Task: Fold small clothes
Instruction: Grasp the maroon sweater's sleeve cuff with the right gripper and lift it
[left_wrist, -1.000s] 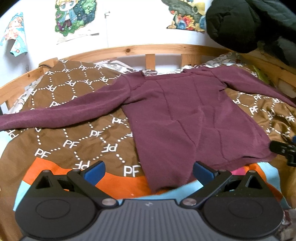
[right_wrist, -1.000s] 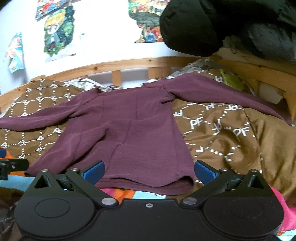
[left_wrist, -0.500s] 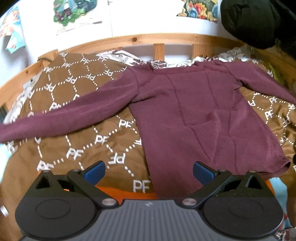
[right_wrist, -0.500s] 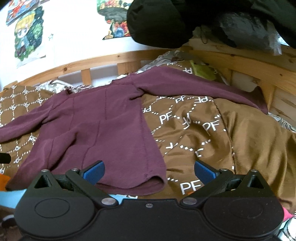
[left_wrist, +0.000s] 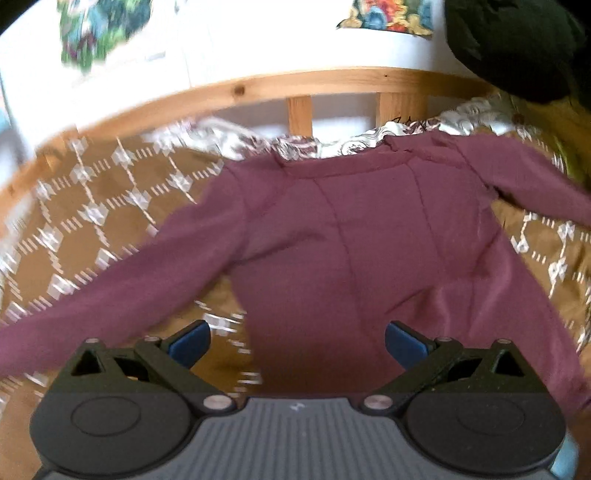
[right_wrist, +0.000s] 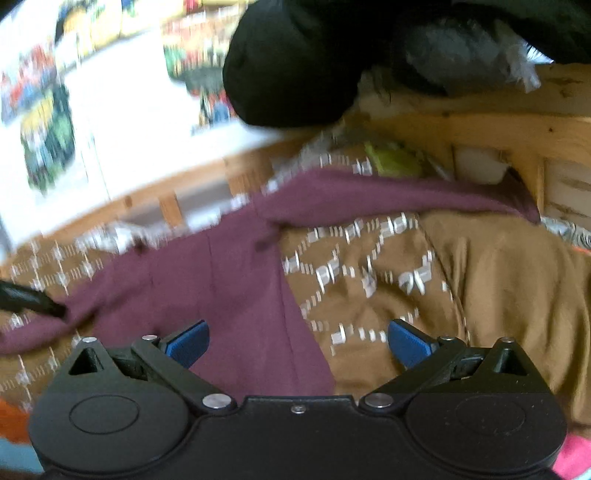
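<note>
A maroon long-sleeved top (left_wrist: 362, 251) lies flat on a brown patterned quilt, neck toward the headboard and both sleeves spread out. My left gripper (left_wrist: 297, 343) hovers open over the top's left side, near where the left sleeve (left_wrist: 122, 295) branches off. In the right wrist view the top (right_wrist: 221, 288) fills the lower left, and its right sleeve (right_wrist: 388, 195) stretches to the far right. My right gripper (right_wrist: 297, 343) is open above the top's right edge, with nothing between its fingers. The other gripper's black tip (right_wrist: 29, 299) shows at the left edge.
The brown quilt (right_wrist: 498, 288) covers the bed. A wooden headboard rail (left_wrist: 295, 85) runs along the back and a wooden side rail (right_wrist: 517, 129) along the right. Dark bundled clothing (right_wrist: 295, 62) hangs over the far right corner. Posters hang on the white wall.
Both grippers have moved forward over the top, from its hem toward the shoulders. The left one shifted left, the right one right toward the sleeve. Both views are motion-blurred now.
</note>
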